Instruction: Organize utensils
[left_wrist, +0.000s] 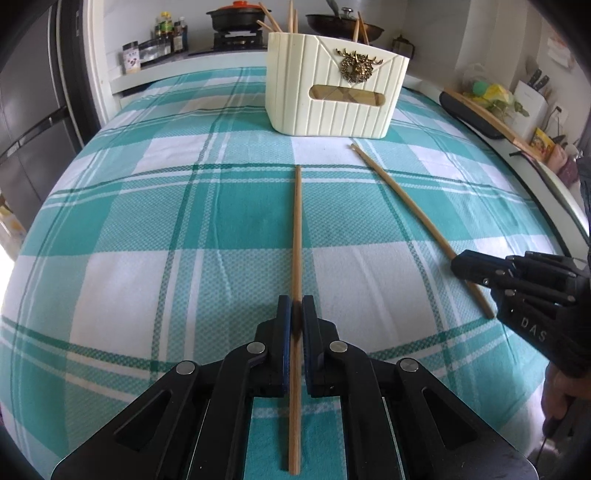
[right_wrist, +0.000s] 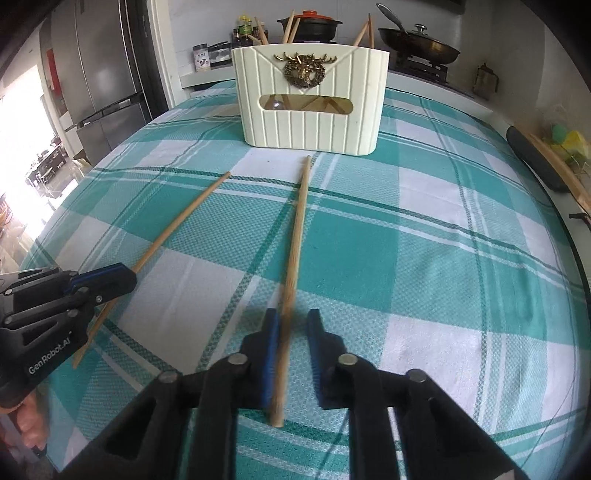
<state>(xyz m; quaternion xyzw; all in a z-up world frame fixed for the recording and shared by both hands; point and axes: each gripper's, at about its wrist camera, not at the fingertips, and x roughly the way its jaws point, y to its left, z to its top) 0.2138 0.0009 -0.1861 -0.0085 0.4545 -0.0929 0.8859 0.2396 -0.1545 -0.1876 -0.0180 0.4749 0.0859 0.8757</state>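
The left gripper (left_wrist: 296, 306) has its fingers clamped on a long wooden chopstick (left_wrist: 296, 236) that runs straight away from the camera toward the cream holder (left_wrist: 332, 99). The right gripper (right_wrist: 292, 325) has its fingers apart on either side of a second chopstick (right_wrist: 295, 243), which lies against the blue pad of the left-hand finger with a gap to the other; whether it rests on the cloth or is lifted cannot be told.

Only the left wrist view shows the right gripper from outside (left_wrist: 476, 267), low over its chopstick (left_wrist: 402, 199) near the right edge of the worktop, and a knife block (left_wrist: 532, 96) on the far right counter. Only the right wrist view shows the left gripper's side (right_wrist: 107, 282), lettered "GenRobot.AI", over its own chopstick (right_wrist: 177, 225), plus a steel fridge (right_wrist: 99, 74) at the far left.

The holder is a ribbed, rounded plastic box with a brass deer-head emblem and a slot window in its front; several chopsticks (left_wrist: 291, 18) stand tilted in it. It sits at the far side of the worktop, which is covered by a woven teal-and-white checked cloth (left_wrist: 147, 206). Both loose chopsticks are slim round sticks of pale wood, their far tips near the holder but not touching it. Behind stand a black pot with an orange lid (right_wrist: 308, 24) and a dark wok (right_wrist: 421, 42).
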